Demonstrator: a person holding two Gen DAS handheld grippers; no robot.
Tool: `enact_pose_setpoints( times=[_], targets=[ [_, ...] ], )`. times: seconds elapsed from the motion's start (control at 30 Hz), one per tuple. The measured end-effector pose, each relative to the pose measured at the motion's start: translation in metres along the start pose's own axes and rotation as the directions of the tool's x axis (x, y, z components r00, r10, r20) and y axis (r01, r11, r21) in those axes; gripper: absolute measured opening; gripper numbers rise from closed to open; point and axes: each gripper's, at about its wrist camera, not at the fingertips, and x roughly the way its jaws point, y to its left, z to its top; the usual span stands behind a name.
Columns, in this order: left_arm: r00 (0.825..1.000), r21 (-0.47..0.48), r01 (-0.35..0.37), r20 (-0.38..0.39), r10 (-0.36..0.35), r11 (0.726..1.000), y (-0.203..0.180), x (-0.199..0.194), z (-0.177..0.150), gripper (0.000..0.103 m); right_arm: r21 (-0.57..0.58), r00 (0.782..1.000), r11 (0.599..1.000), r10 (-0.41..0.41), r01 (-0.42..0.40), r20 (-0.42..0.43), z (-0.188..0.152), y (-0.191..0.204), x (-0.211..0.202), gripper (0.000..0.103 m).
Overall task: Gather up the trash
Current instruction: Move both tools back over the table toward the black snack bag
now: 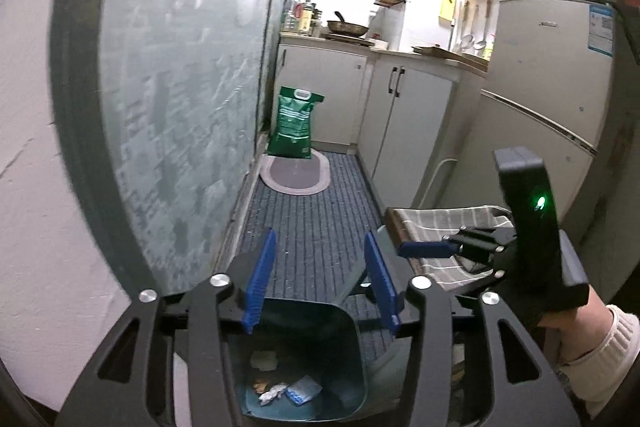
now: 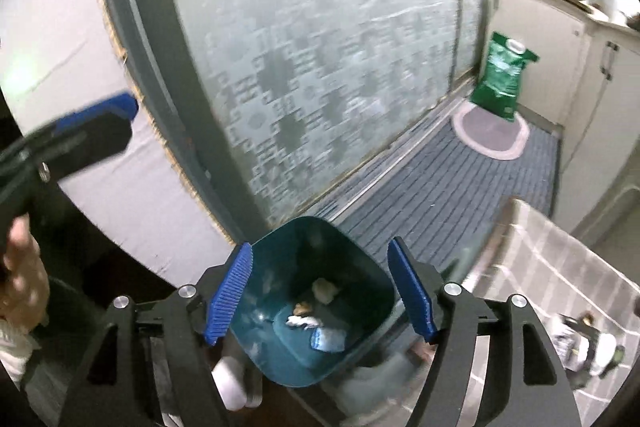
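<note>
**Both grippers empty above the teal bin**

Left wrist view: the left gripper [image 1: 320, 279] has its blue pads parted with nothing between them. Below it stands the teal trash bin [image 1: 352, 355], open-topped, on the grey striped floor mat [image 1: 316, 227]. At the bin's bottom lie a crumpled white wrapper [image 1: 272, 394], a blue-and-white packet [image 1: 302, 390] and a pale scrap [image 1: 264, 361]. To the right, the right gripper [image 1: 424, 249] reaches over a striped cloth [image 1: 440, 219], held by a hand [image 1: 576, 315] in a cream sleeve. Farther back, a green bag [image 1: 294, 123] stands on an oval rug [image 1: 296, 173] beside the frosted glass door [image 1: 180, 67].

Right wrist view: the right gripper [image 2: 320, 291] is spread wide and holds nothing; the pads frame the trash bin [image 2: 280, 247] directly beneath. Inside it the white wrapper [image 2: 302, 321], the blue-and-white packet [image 2: 326, 339] and the pale scrap [image 2: 326, 289] lie close together on the bottom. The left gripper [image 2: 100, 115] shows blurred at the left edge; its opening cannot be told here. The striped cloth [image 2: 540, 259] lies to the right of the bin.
</note>
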Motion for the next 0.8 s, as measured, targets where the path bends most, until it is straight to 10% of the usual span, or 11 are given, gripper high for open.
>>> enact_pose_setpoints(
  times=[0.8],
  targets=[
    [0.984, 0.107, 0.134, -0.132, -0.12, 0.985, -0.127, 0.087, -0.019, 0.078, 0.223, 0.969, 0.954, -0.226, 0.199, 0.1, -0.059, -0.145, -0.108, 0.074]
  ],
)
